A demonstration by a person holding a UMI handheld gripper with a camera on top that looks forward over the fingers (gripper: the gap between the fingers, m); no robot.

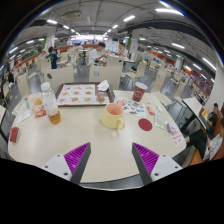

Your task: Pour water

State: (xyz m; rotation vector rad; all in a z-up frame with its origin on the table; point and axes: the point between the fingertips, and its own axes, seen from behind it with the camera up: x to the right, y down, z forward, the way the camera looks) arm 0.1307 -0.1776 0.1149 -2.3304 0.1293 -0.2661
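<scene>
A yellow cup with a pink top [113,116] stands near the middle of the cream table [100,150], beyond my fingers. A clear bottle with amber liquid [50,104] stands upright at the table's left side. A red cup [139,92] stands at the far right of the table. My gripper [112,158] hovers over the near part of the table, open and empty, its purple pads [76,155] spread wide apart with bare tabletop between them.
A tray with a printed sheet [80,95] lies at the table's far side. A red round lid [146,125] lies right of the yellow cup. A red item [15,133] sits at the left edge. Chairs, desks and people fill the room beyond.
</scene>
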